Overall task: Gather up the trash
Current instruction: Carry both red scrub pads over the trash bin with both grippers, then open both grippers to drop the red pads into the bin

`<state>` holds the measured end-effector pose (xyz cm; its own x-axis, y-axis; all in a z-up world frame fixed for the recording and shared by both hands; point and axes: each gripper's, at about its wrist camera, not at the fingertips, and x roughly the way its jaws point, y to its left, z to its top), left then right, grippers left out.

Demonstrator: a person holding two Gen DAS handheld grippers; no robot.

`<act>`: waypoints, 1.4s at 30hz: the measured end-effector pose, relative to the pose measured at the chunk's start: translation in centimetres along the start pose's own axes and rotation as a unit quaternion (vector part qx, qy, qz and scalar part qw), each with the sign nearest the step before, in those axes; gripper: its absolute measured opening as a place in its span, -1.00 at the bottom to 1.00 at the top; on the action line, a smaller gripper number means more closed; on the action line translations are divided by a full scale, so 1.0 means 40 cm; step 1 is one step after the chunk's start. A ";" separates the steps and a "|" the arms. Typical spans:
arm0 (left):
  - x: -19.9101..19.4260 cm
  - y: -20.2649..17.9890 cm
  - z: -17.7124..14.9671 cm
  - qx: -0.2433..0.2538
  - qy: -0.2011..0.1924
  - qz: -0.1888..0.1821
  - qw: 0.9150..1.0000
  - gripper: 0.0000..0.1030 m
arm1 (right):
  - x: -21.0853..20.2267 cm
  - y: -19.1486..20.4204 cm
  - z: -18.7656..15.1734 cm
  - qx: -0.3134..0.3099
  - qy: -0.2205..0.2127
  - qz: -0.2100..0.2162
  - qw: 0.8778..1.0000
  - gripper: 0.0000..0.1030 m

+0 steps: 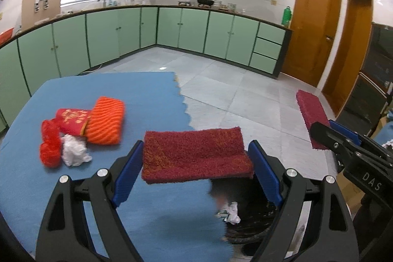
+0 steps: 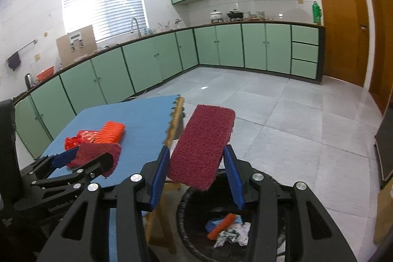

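Note:
My left gripper (image 1: 196, 171) is shut on a dark red scrub pad (image 1: 196, 156) held at the blue table's right edge, above the black trash bin (image 1: 250, 227). My right gripper (image 2: 196, 178) is shut on a second dark red scrub pad (image 2: 202, 146), tilted above the bin (image 2: 196, 232). The bin holds crumpled paper (image 2: 233, 235) and an orange scrap (image 2: 222, 225). On the table (image 1: 147, 95) lie an orange ribbed sponge (image 1: 105, 122), a red printed packet (image 1: 72, 120), red plastic wrap (image 1: 50, 144) and a crumpled white tissue (image 1: 73, 150).
The right gripper's body (image 1: 348, 146) shows at the right of the left wrist view; the left gripper (image 2: 73, 163) shows at the left of the right wrist view. The table's wooden leg (image 2: 157, 217) stands beside the bin. Green cabinets (image 1: 181, 28) line the far walls.

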<state>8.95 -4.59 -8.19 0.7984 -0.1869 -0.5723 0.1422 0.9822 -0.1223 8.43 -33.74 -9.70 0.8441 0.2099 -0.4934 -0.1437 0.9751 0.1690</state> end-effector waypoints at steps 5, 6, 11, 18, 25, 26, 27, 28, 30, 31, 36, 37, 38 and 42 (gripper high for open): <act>0.020 -0.064 0.000 0.014 0.002 -0.020 1.000 0.59 | -0.014 -0.050 -0.006 0.008 -0.001 -0.017 1.000 -0.13; 0.023 -0.071 0.002 0.015 0.004 -0.023 1.000 0.59 | -0.015 -0.058 -0.007 0.009 -0.001 -0.020 1.000 -0.13; 0.064 -0.116 -0.011 0.028 0.013 -0.044 0.999 0.59 | -0.012 -0.108 -0.021 0.020 0.006 -0.034 0.999 -0.13; 0.140 -0.163 -0.034 0.047 0.025 -0.058 0.997 0.59 | 0.018 -0.173 -0.037 0.026 0.021 -0.047 0.998 -0.13; 0.230 -0.188 -0.048 0.055 0.044 -0.053 0.996 0.59 | 0.071 -0.231 -0.050 0.032 0.042 -0.051 0.997 -0.13; 0.238 -0.191 -0.048 0.055 0.046 -0.052 0.996 0.59 | 0.082 -0.239 -0.052 0.033 0.045 -0.050 0.997 -0.13; 0.250 -0.197 -0.049 0.055 0.049 -0.052 0.996 0.59 | 0.088 -0.244 -0.055 0.034 0.048 -0.050 0.997 -0.13; 0.256 -0.197 -0.049 0.055 0.051 -0.052 0.996 0.59 | 0.099 -0.251 -0.058 0.034 0.052 -0.051 0.997 -0.13; 0.278 -0.199 -0.047 0.056 0.054 -0.051 0.996 0.59 | 0.121 -0.266 -0.064 0.036 0.059 -0.050 0.996 -0.13; 0.288 -0.202 -0.045 0.057 0.056 -0.051 0.995 0.59 | 0.130 -0.271 -0.067 0.038 0.062 -0.050 0.996 -0.13; 0.326 -0.209 -0.038 0.056 0.063 -0.053 0.995 0.60 | 0.166 -0.295 -0.076 0.043 0.072 -0.048 0.995 -0.13; 0.335 -0.210 -0.037 0.054 0.065 -0.055 0.995 0.60 | 0.175 -0.301 -0.078 0.042 0.073 -0.046 0.995 -0.13; 0.341 -0.209 -0.036 0.053 0.066 -0.057 0.995 0.60 | 0.181 -0.304 -0.079 0.040 0.075 -0.045 0.995 -0.12; 0.361 -0.211 -0.030 0.053 0.068 -0.063 0.994 0.63 | 0.207 -0.310 -0.084 0.037 0.076 -0.048 0.995 0.10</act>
<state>18.58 -15.61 -16.42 0.6848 -0.3010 -0.6637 0.3024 0.9460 -0.1170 15.45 -43.85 -18.75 0.7631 0.1305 -0.6329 -0.0230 0.9842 0.1753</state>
